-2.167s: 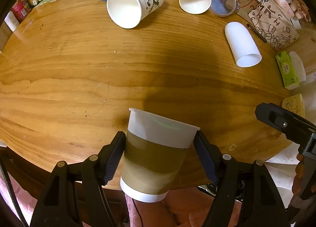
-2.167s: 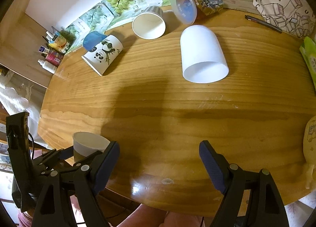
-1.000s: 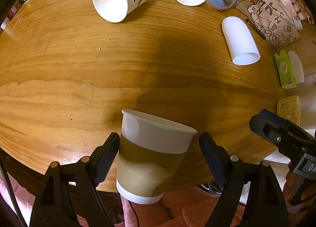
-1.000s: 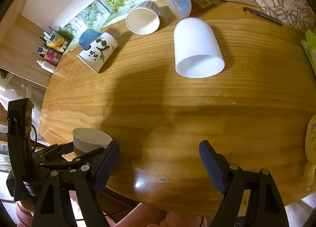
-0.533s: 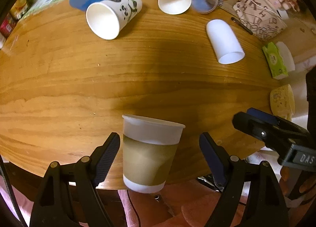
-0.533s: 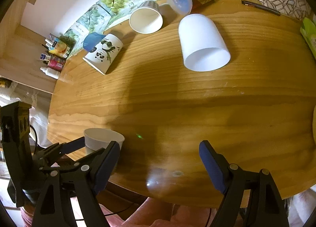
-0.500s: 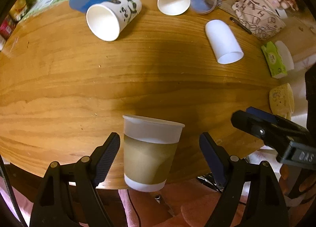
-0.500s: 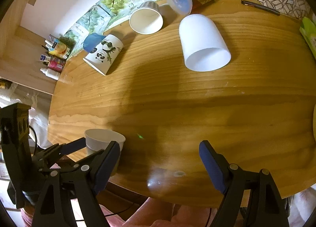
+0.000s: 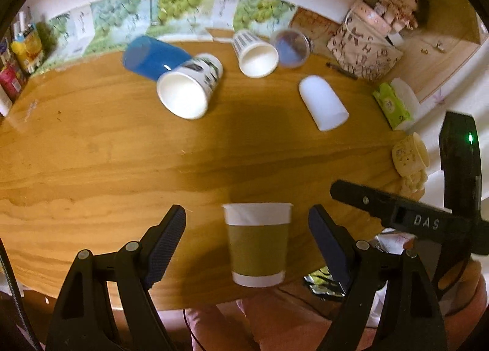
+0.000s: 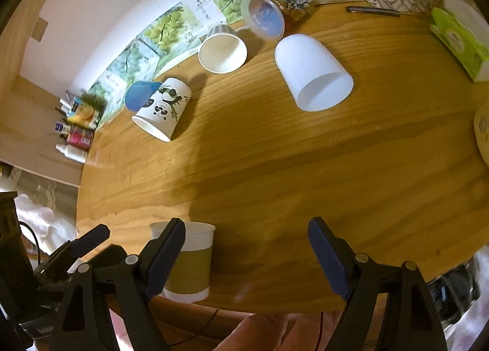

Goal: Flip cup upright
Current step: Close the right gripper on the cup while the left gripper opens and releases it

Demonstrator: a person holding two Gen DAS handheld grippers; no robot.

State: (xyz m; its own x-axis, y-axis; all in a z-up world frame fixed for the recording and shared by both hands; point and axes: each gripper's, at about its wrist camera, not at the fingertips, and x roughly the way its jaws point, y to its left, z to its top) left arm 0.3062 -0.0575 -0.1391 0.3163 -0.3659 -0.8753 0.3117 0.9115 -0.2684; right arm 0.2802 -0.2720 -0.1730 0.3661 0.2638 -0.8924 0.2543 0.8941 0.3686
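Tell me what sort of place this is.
Probably a room in a home, with a lived-in wooden table. Paper cups lie scattered on it, a tissue pack sits at one edge, and small bottles stand along a wall shelf.

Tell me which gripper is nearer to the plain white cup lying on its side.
Right. The right gripper faces the white cup across open table. The left gripper sits further off to the left, straddling the upright brown cup at the near edge.
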